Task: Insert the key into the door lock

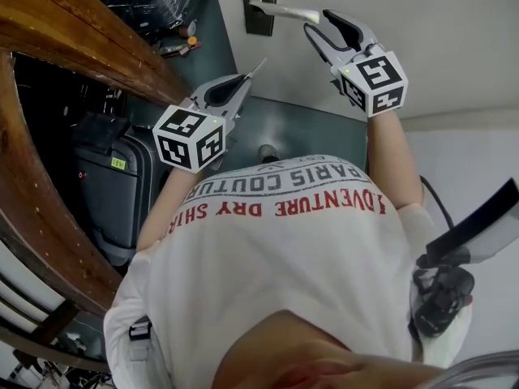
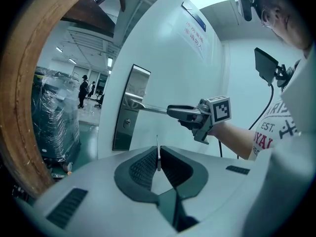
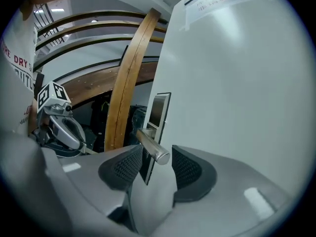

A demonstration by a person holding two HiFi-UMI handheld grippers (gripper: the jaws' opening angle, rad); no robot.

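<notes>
The white door carries a steel lock plate (image 1: 261,6) (image 2: 129,107) (image 3: 157,110) with a lever handle (image 1: 284,11) (image 2: 148,107) (image 3: 153,147); the keyhole (image 2: 127,123) sits below the lever. My right gripper (image 1: 320,21) (image 2: 180,111) (image 3: 157,164) is open, and the lever's free end lies between its pads without touching either. My left gripper (image 1: 243,79) (image 2: 158,154) (image 3: 81,144) is shut on a thin metal key (image 1: 258,69) (image 2: 158,151), blade pointing at the door. It hangs left of and short of the plate.
A curved wooden beam (image 1: 81,39) (image 3: 126,83) runs along the left. Below it stands a dark suitcase (image 1: 113,193), and a plastic-wrapped stack (image 2: 54,117) sits further back. A door stop (image 1: 266,151) is on the green floor. Distant people (image 2: 82,90) stand in the hall.
</notes>
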